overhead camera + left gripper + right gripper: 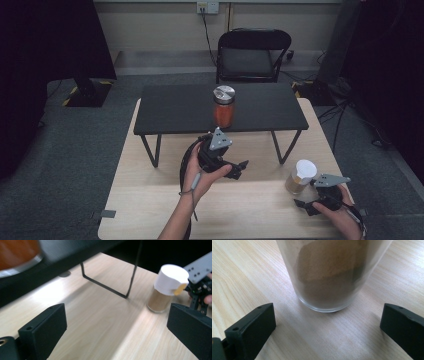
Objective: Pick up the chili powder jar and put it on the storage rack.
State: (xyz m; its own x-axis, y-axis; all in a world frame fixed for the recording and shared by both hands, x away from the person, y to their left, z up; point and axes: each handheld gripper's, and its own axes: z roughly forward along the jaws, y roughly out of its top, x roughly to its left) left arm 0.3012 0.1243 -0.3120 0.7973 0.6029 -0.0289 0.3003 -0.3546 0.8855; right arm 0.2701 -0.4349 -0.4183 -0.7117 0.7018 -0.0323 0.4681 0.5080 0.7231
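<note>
Overhead, an orange jar tops the shelf.

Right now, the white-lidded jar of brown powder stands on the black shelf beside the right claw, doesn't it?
Not quite: the white-lidded jar stands on the wooden table, not the black shelf, as the high view shows. It is beside the right claw, as you said.
</note>
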